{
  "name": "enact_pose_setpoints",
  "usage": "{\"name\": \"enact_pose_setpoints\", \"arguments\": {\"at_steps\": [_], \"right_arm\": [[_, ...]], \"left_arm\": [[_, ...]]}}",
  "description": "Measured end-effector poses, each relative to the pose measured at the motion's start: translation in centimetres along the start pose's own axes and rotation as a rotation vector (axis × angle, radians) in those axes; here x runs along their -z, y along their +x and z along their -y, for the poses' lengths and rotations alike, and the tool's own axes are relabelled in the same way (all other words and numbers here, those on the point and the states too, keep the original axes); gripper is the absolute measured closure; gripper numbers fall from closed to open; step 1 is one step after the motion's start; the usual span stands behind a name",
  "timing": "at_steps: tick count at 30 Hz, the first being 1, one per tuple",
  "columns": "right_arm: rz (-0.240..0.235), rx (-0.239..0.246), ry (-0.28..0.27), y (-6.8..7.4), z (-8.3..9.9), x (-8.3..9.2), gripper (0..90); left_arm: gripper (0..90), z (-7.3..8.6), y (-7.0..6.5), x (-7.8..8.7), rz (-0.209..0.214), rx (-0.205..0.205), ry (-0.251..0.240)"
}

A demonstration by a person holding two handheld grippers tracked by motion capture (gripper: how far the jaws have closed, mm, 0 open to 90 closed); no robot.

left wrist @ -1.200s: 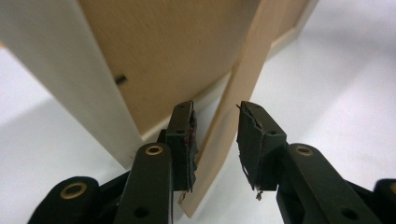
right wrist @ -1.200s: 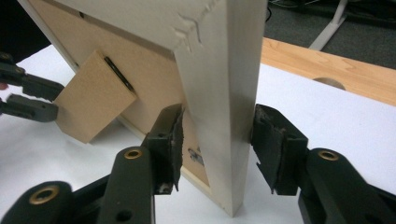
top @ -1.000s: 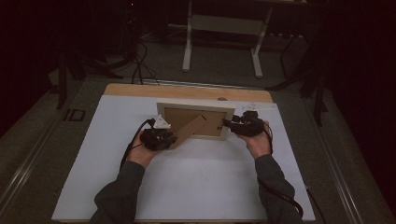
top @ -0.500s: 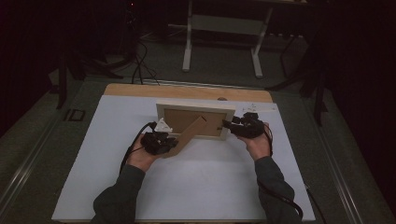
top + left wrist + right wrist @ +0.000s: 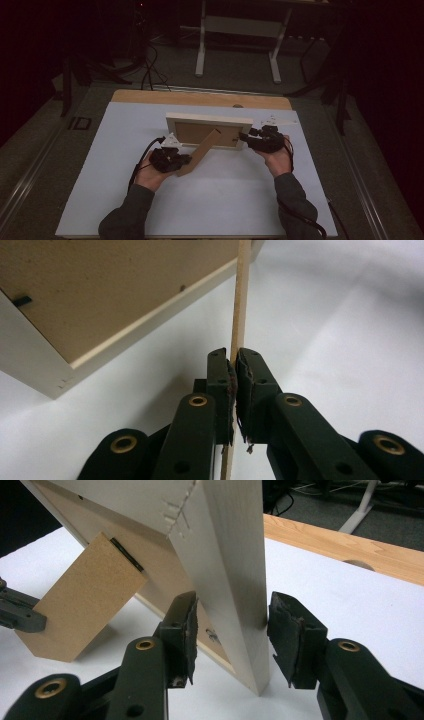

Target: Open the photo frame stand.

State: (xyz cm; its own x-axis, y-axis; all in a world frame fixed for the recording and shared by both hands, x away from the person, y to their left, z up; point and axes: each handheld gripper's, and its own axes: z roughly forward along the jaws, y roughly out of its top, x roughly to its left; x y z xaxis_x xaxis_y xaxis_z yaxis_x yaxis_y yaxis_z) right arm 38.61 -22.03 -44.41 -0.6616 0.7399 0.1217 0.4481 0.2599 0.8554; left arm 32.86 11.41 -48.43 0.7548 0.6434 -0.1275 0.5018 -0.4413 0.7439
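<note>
The left gripper [image 5: 233,371] has just been closing, and its 2 pads now pinch the thin edge of the fold-out stand [image 5: 240,300], which a second ago lay nearer the back of the picture frame [image 5: 207,131] and now juts out toward the person. The right gripper [image 5: 231,630], much as before, straddles the frame's pale wooden side rail, and the far pad presses on it, while the near pad looks to sit a hair off, so I judge it a steadying hold. The frame stands upright just beyond both grippers, its brown backing facing them. With the stand gripped, swinging it out to prop the frame looks like the step in hand. The white tabletop [image 5: 225,200] has a wooden strip at its far edge; beyond lie a dark floor, cables and a table's legs.
</note>
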Motion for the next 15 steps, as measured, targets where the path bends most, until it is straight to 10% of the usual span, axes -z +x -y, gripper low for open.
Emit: {"name": "enact_pose_setpoints", "arguments": {"at_steps": [15], "right_arm": [[0.017,0.021,-0.017,1.3,1.4,0.8,53.1]], "left_arm": [[87.1,1.3,-1.3,-0.3,0.041,0.013,0.004]]}}
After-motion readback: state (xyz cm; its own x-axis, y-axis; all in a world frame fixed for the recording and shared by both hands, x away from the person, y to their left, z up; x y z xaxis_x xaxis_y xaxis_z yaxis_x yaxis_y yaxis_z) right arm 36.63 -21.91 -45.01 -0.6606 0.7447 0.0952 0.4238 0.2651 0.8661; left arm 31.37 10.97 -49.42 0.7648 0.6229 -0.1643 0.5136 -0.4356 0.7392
